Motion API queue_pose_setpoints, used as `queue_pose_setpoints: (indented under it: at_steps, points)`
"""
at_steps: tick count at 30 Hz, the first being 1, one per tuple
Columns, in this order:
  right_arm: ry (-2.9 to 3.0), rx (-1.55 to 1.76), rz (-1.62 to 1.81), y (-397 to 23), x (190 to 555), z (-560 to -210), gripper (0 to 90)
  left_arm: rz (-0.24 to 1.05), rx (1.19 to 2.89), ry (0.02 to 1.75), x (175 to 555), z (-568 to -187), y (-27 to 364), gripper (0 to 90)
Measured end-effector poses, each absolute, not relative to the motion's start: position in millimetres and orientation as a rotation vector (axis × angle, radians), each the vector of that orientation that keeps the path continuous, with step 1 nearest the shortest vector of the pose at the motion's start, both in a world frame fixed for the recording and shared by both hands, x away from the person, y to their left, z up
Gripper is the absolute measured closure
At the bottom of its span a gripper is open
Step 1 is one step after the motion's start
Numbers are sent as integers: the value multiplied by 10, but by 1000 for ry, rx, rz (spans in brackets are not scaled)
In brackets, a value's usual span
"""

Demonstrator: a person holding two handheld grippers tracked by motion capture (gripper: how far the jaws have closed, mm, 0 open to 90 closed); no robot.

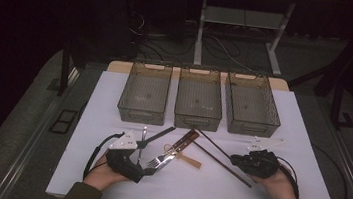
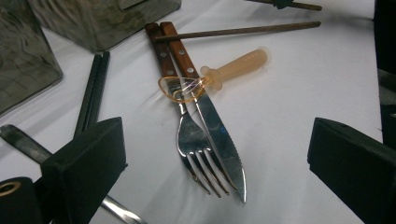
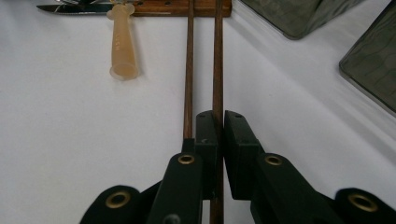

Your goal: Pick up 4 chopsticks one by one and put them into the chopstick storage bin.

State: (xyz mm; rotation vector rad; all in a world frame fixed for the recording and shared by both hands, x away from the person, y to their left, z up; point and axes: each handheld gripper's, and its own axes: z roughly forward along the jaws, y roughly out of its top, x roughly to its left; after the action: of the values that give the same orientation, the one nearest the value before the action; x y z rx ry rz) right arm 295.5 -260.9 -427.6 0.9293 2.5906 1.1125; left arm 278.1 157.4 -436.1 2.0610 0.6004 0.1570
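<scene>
White tabletop, three empty bins waiting: my right gripper pinches one brown chopstick for sorting, my left gripper spread toward the fork

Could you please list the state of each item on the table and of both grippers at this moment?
Left gripper: jaws open, empty, facing the cutlery.
Right gripper: jaws shut on one brown wooden chopstick.
Second brown wooden chopstick: lying flat, outside the jaws.
Wooden-handled steel fork and wooden-handled steel knife: flat, side by side.
Translucent orange plastic spoon: lying across their handles.
Three clear plastic bins: upright, empty.
</scene>
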Motion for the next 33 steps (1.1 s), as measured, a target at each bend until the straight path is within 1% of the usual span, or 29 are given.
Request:
queue_pose_setpoints:
  at_steps: [17,33]
  points:
    - [2543,942,1245,-2558,2984,-4188,839,154,2042,614,2770,-4350,1569,37]
    - [2486,921,1387,-2278,3184,-4078,839,155,2019,612,2745,-4322,1566,37]
